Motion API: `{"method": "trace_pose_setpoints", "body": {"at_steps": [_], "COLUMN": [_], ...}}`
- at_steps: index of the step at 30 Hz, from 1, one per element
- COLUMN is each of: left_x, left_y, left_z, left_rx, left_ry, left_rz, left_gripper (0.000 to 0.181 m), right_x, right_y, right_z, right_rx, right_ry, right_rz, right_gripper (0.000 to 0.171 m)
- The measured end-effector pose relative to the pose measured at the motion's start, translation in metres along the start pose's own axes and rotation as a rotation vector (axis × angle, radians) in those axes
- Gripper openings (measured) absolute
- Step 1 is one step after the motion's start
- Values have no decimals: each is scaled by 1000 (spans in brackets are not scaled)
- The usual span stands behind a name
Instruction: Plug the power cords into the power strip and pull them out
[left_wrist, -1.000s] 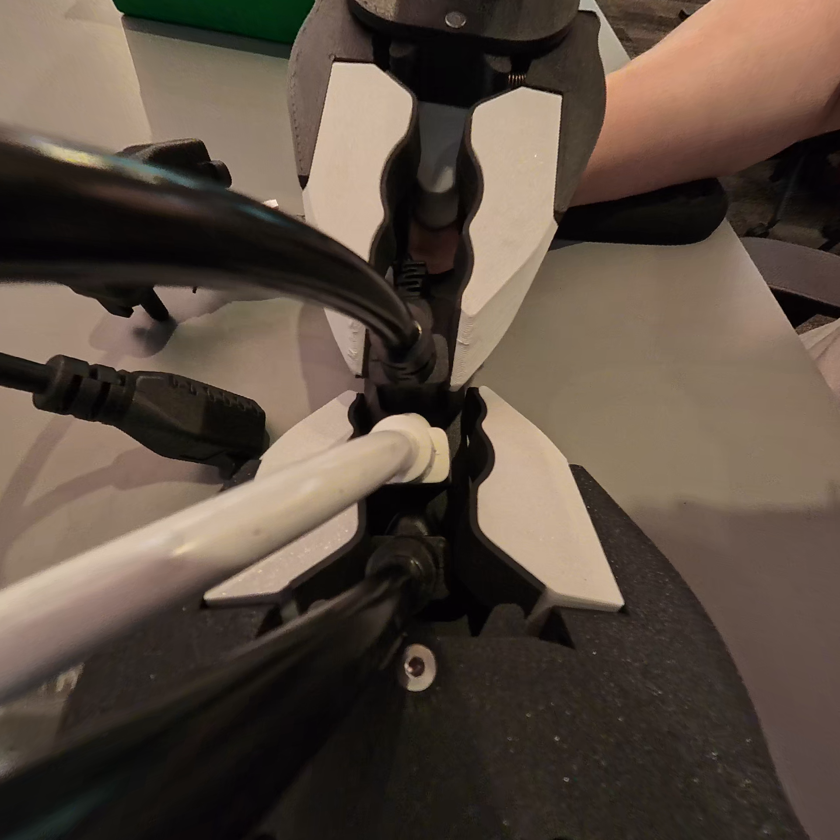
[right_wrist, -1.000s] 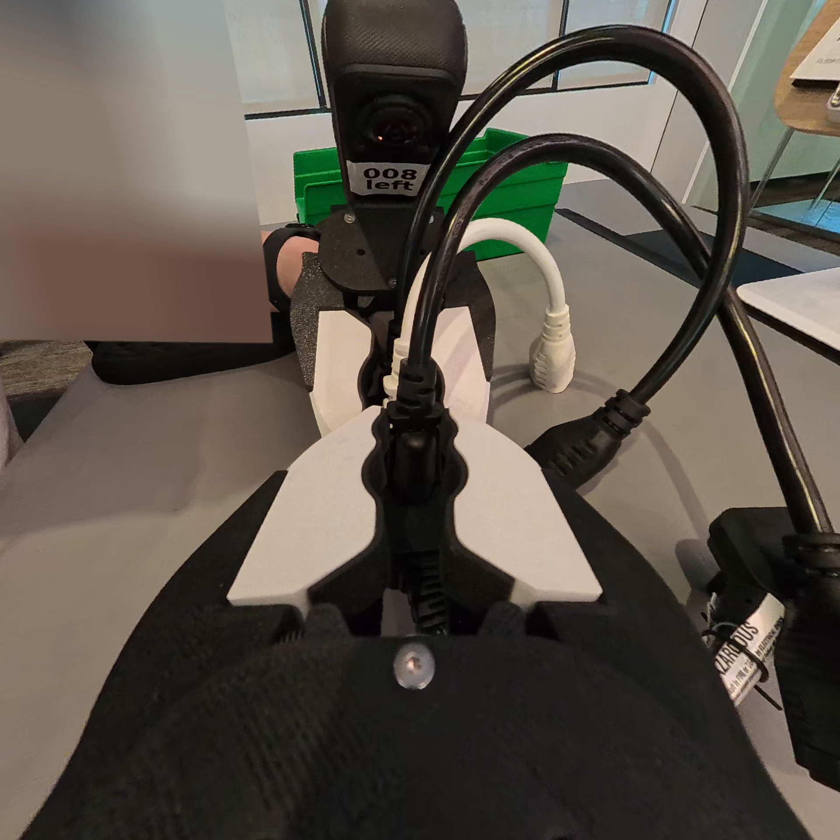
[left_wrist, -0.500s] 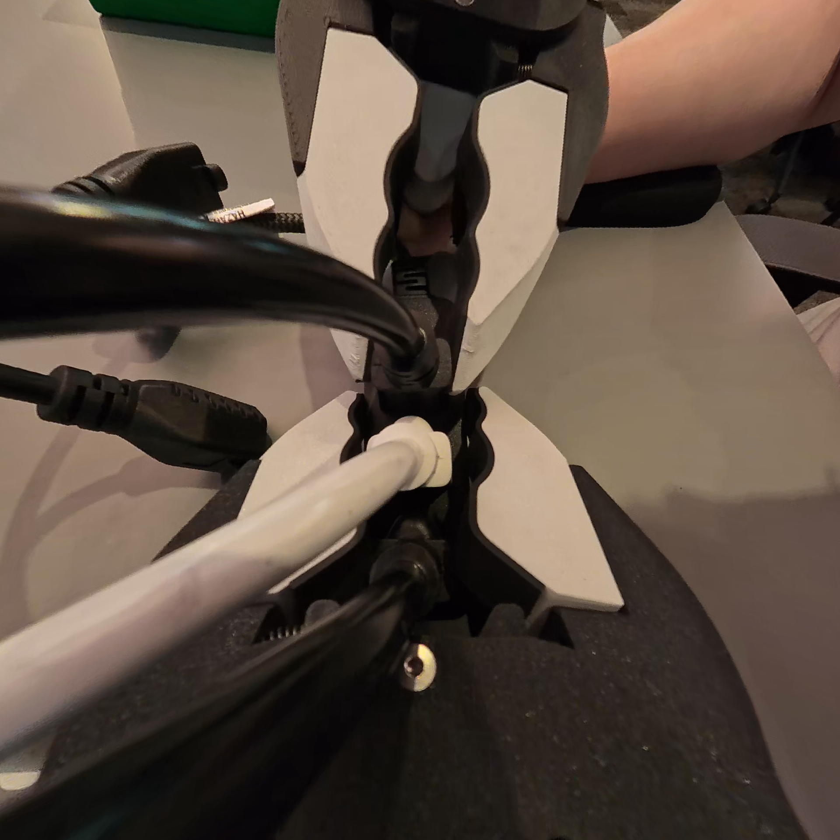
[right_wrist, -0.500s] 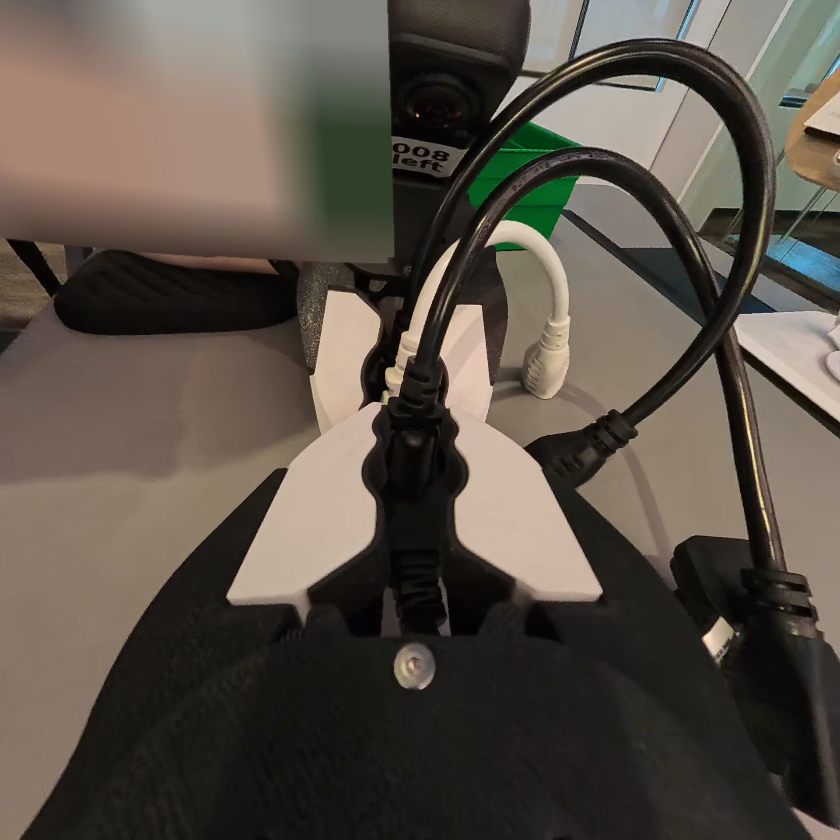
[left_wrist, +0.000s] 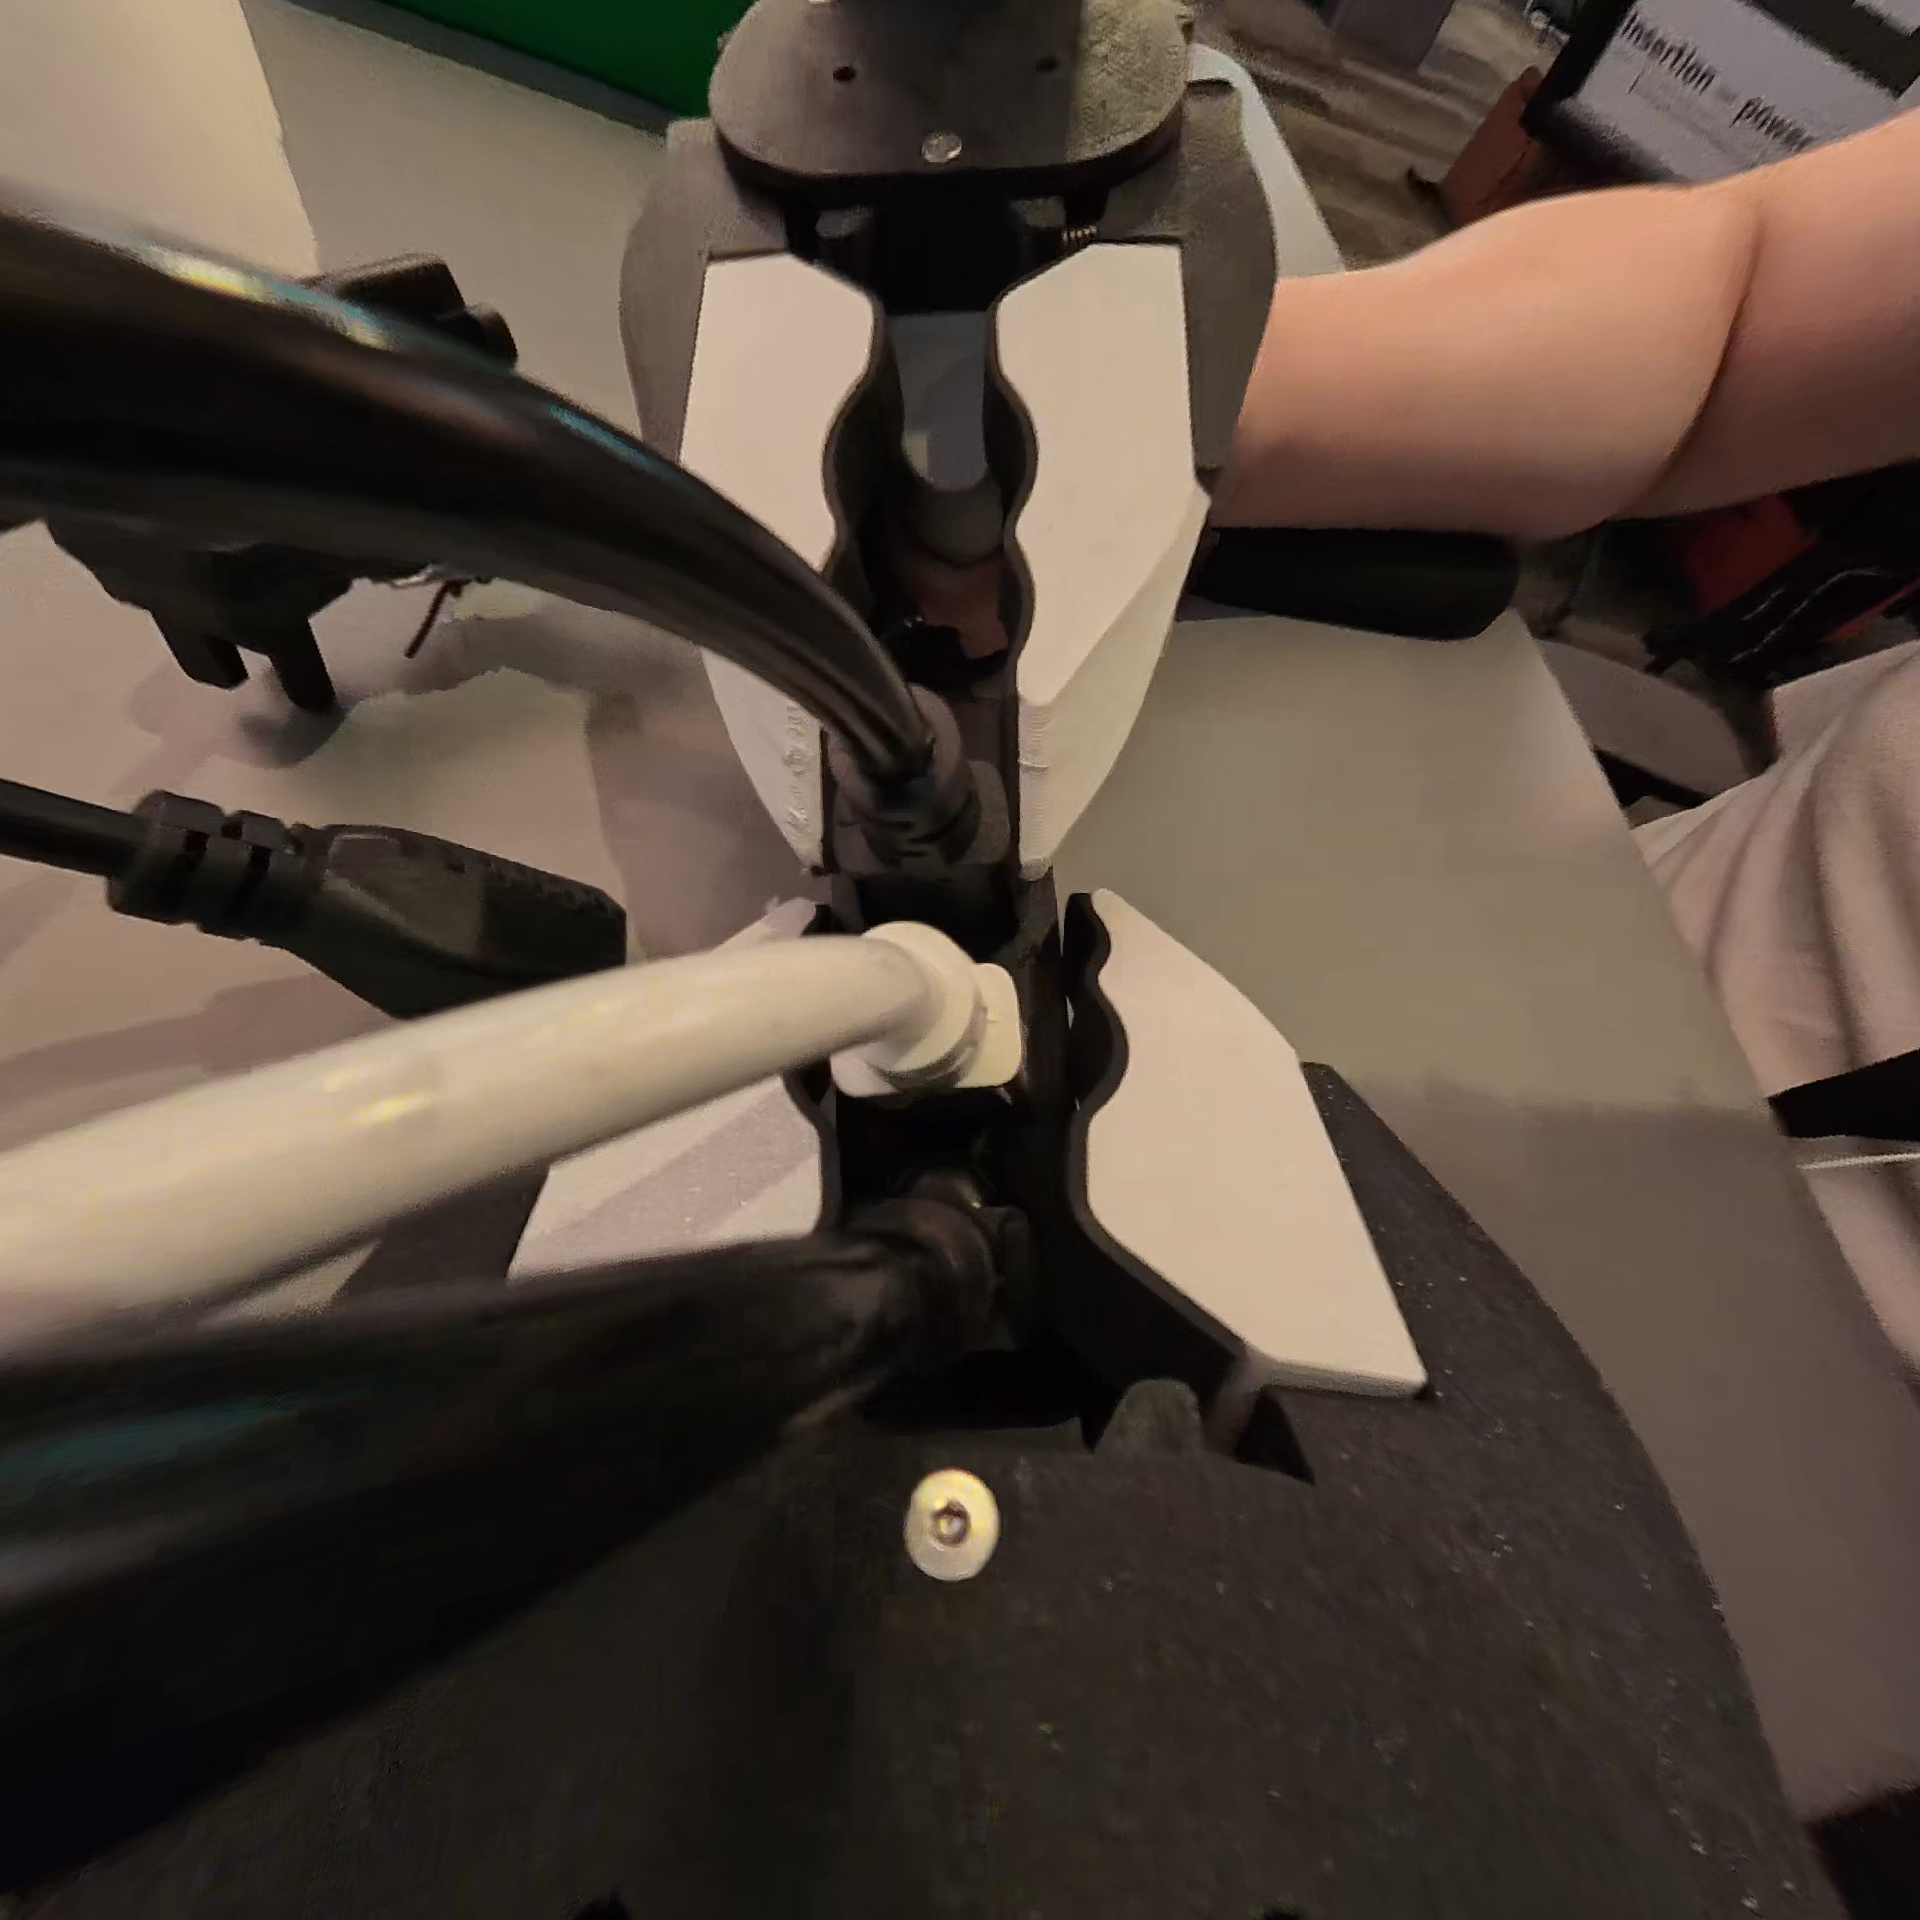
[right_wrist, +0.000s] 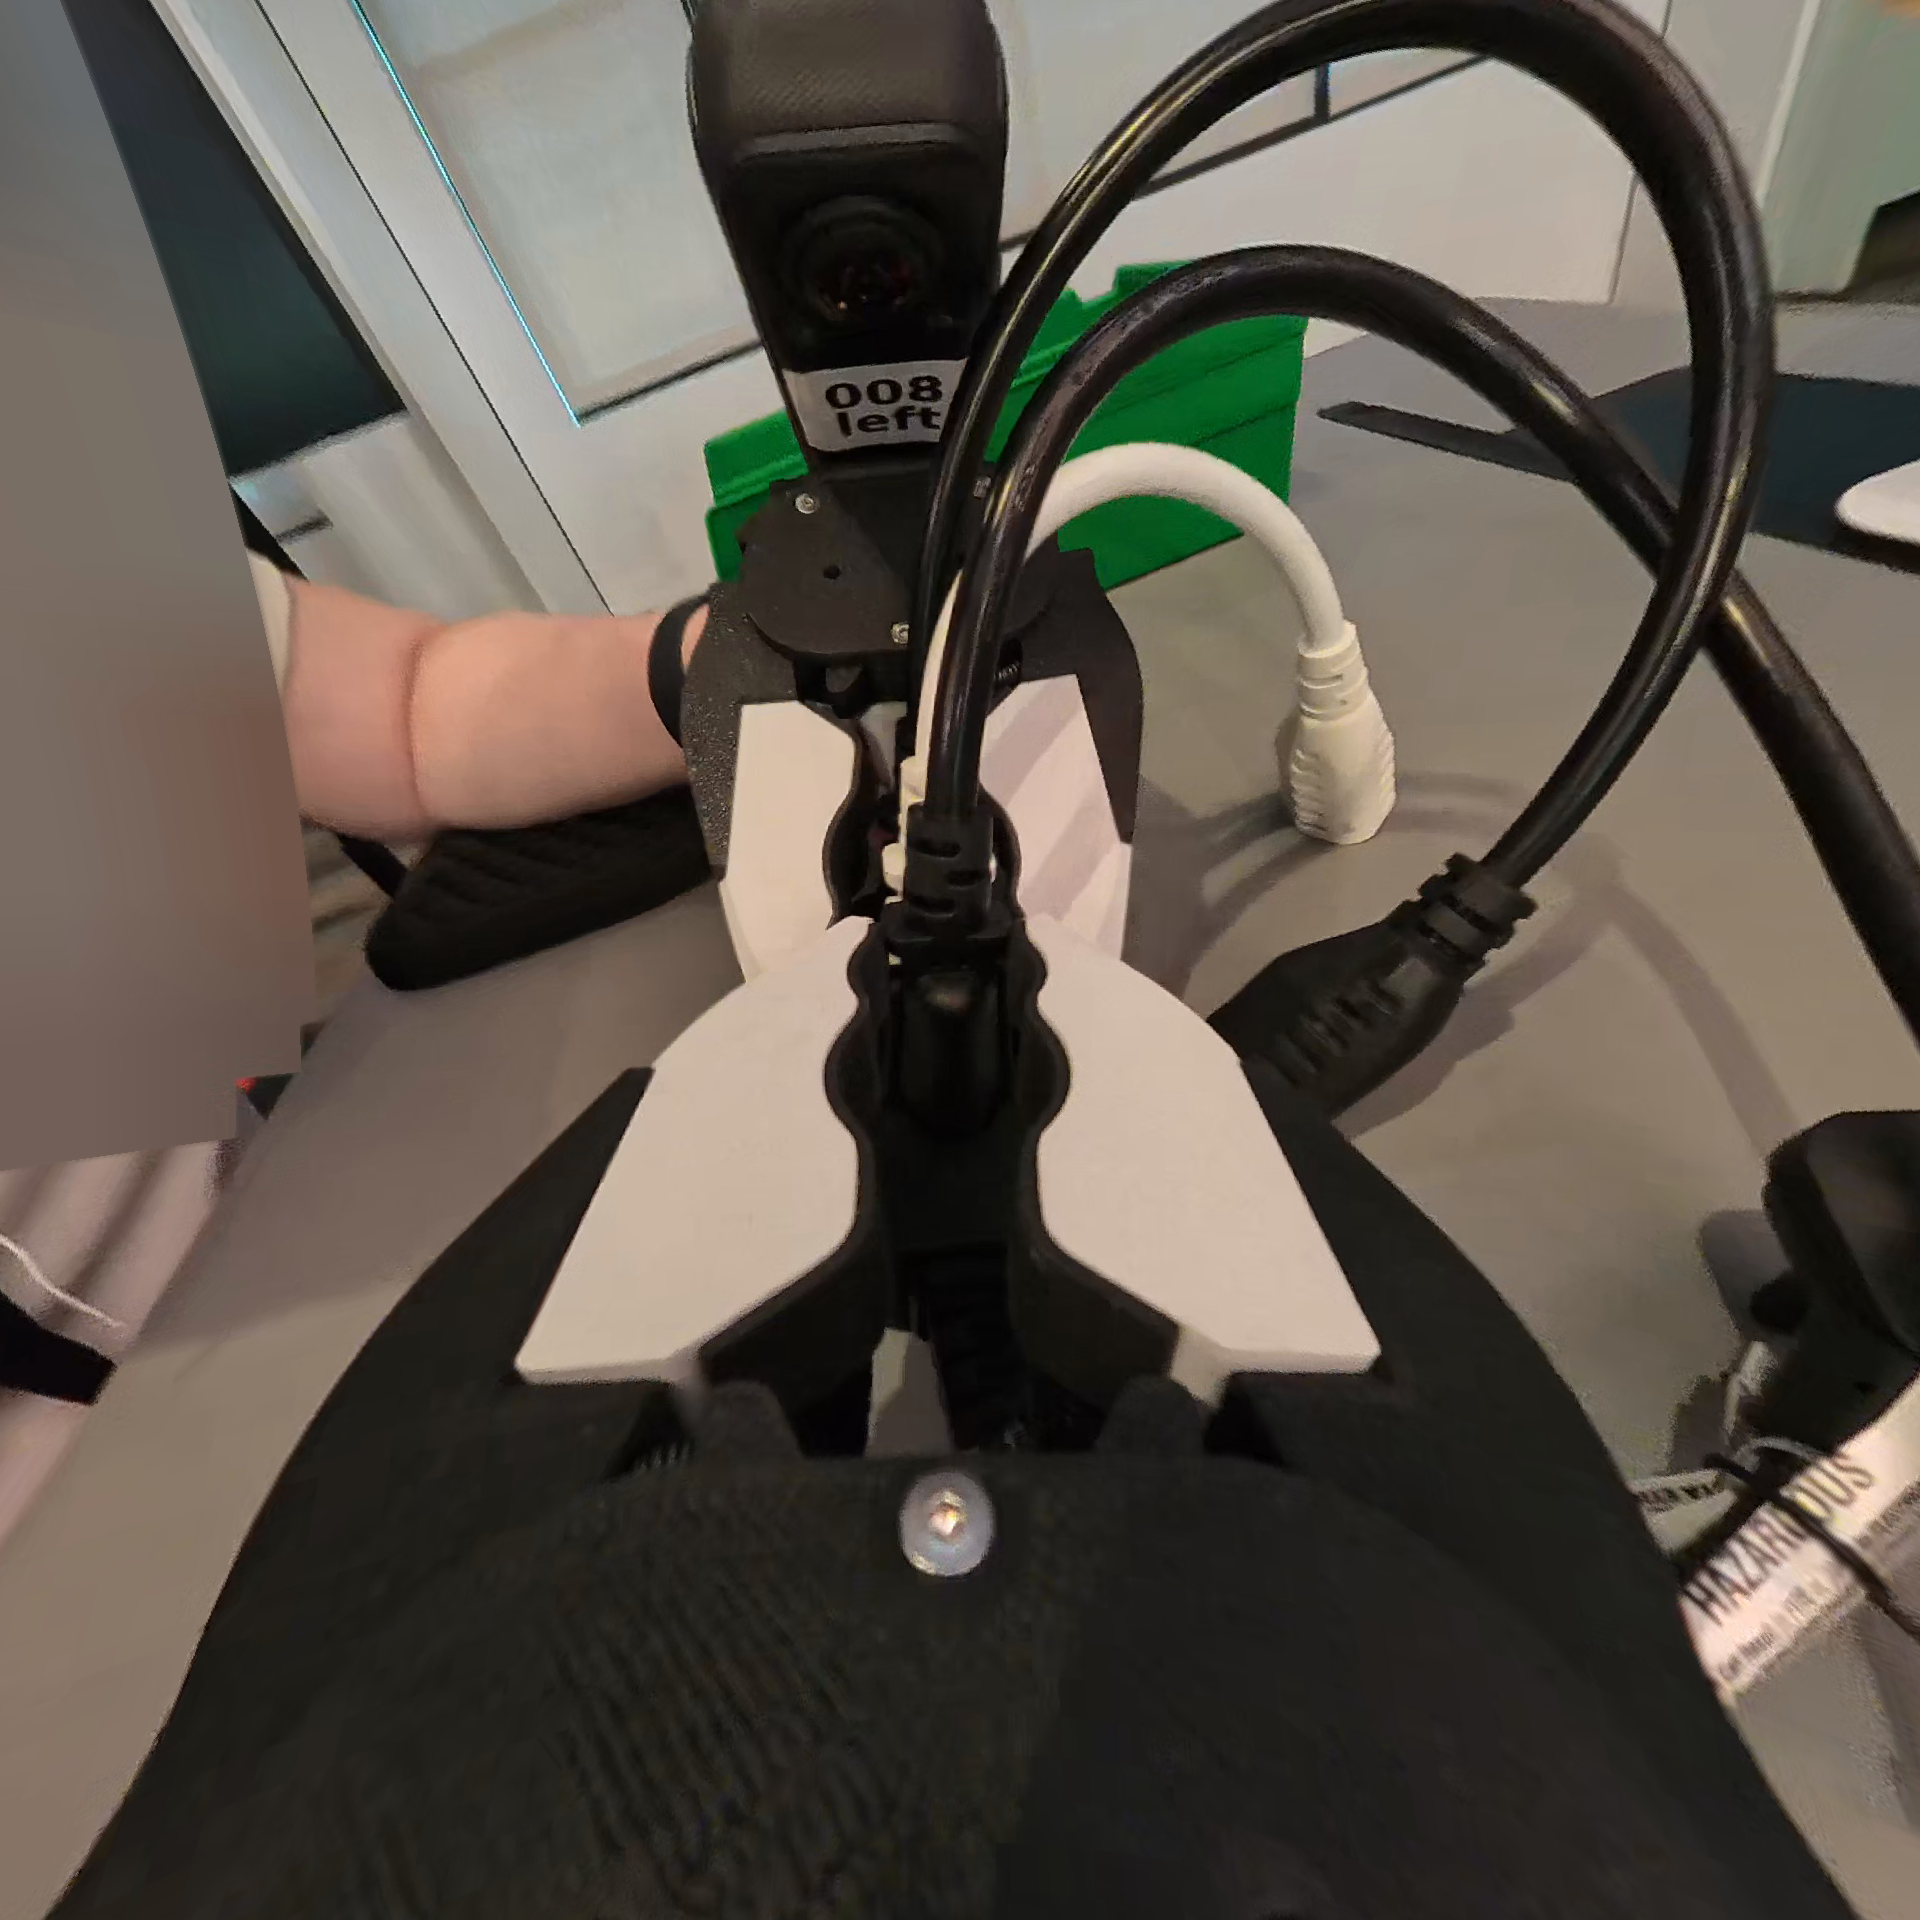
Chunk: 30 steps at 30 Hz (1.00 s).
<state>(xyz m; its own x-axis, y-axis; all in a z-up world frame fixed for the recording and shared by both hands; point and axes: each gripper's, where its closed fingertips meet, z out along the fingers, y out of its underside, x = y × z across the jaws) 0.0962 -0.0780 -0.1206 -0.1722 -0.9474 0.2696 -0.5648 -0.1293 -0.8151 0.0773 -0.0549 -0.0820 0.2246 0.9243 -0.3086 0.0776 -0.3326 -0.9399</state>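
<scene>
Evidently both white-padded grippers, left (left_wrist: 940, 1049) and right (right_wrist: 948, 997), are clamped tip to tip on one narrow black power strip (right_wrist: 940, 1023) bearing two thick black cords (right_wrist: 1714, 343) and a short white cord (right_wrist: 1195, 488), so a skewed pull could wrench it loose.

Power strip (left_wrist: 940, 1153) hidden btwn tongs; black cords (left_wrist: 312, 447) cut off left.

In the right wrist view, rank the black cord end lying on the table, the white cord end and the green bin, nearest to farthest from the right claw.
1. Black cord end, just right of the right claw.
2. White cord end, farther back, right.
3. Green bin, at the back, behind the left claw.
</scene>
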Motion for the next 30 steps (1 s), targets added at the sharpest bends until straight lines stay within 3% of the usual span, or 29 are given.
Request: {"method": "trace_pose_setpoints", "body": {"at_steps": [4,14,18,30], "left_x": [-3,-11,-14,-16], "left_y": [9,-13,-31,-24], "left_z": [-13,-30,-35,-27], "left_rx": [-51,163,321,260], "left_ry": [29,97,101,75], "left_rz": [-93,-247,-329,-289], "left_gripper": [54,55,58,55], "right_x": [6,29,29,29], "right_y": [-12,-26,-28,-26], "right_z": [-5,-26,-27,-26], "right_rx": [68,264,283,284], "right_ry": [-16,-2,24,28], "right_rz": [141,419,391,380], "right_gripper": [21,22,22,22]}}
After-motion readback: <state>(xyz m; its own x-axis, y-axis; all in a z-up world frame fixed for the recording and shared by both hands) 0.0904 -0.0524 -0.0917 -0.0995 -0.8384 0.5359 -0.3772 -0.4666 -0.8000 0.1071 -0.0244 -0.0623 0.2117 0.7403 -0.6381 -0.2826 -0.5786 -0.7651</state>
